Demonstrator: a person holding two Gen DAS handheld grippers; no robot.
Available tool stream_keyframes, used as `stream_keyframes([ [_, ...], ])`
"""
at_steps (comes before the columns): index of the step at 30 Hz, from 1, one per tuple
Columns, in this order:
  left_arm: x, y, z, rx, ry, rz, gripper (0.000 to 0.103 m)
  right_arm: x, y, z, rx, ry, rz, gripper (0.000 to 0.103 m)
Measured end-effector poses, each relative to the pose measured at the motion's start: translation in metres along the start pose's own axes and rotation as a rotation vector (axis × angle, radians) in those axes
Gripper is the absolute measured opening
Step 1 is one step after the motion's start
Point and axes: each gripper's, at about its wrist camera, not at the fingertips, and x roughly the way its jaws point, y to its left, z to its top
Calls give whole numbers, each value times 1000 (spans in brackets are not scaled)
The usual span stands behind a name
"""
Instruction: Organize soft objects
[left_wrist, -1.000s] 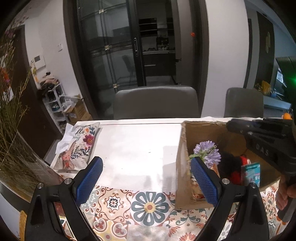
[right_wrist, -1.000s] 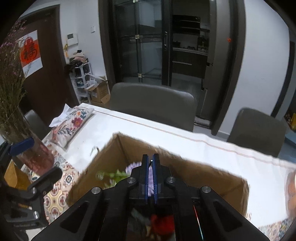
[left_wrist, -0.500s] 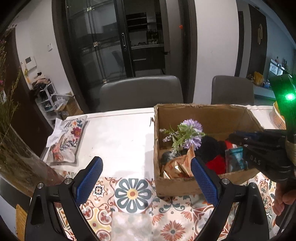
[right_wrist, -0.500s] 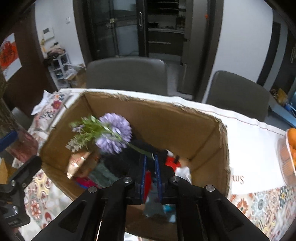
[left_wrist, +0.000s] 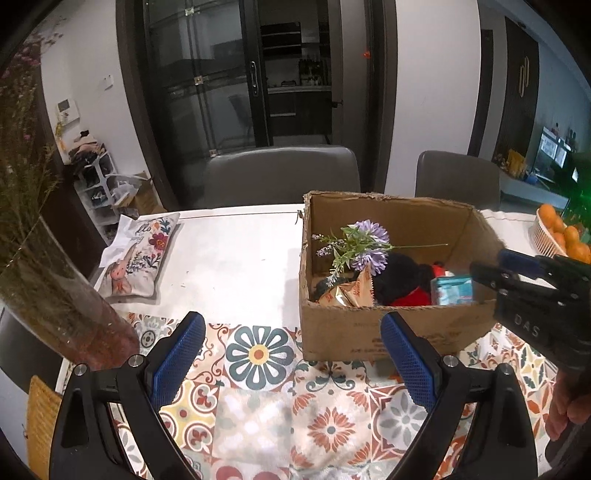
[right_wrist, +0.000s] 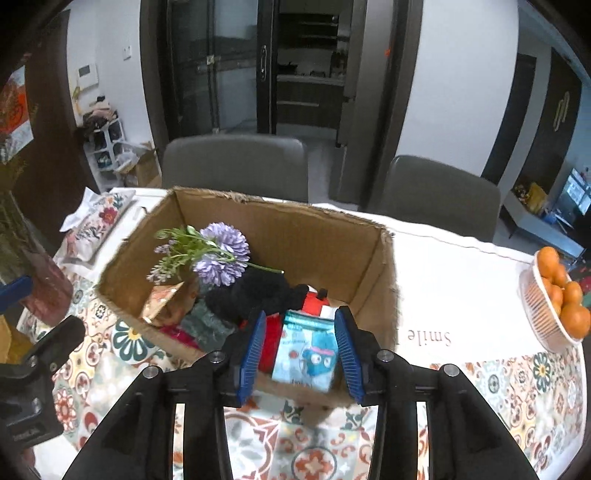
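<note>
Above box (right_wrist: 384, 273) near edge: right gripper (right_wrist: 301, 347) apart, straddling blue packet (right_wrist: 306, 354); left gripper (left_wrist: 291, 363) apart over tablecloth.

Orange basket (right_wrist: 543, 310) cut off right.

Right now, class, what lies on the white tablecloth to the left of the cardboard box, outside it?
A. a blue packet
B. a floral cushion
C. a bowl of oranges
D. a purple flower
B: the floral cushion lies flat on the tablecloth left of the cardboard box, while the purple flower and blue packet sit inside the box and the bowl of oranges is on its right.
</note>
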Motion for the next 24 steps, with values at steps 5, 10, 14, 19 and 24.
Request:
stream_keyframes([
  [5,-32,2,-5,-13,-35,-17,97,-45,3,-10,28,-53,-7,41],
  [10,-73,5,-12,-14,-88,-30,97,-92,10,-25,54,-101,-10,44],
  [14,-102,7,-21,-5,-116,-38,98,-132,16,-41,75,-138,-27,45],
  [19,-136,11,-37,10,-148,-41,101,-166,22,-60,89,-169,-62,51],
  [24,-165,12,-55,45,-174,-51,103,-201,29,-83,105,-204,-94,63],
])
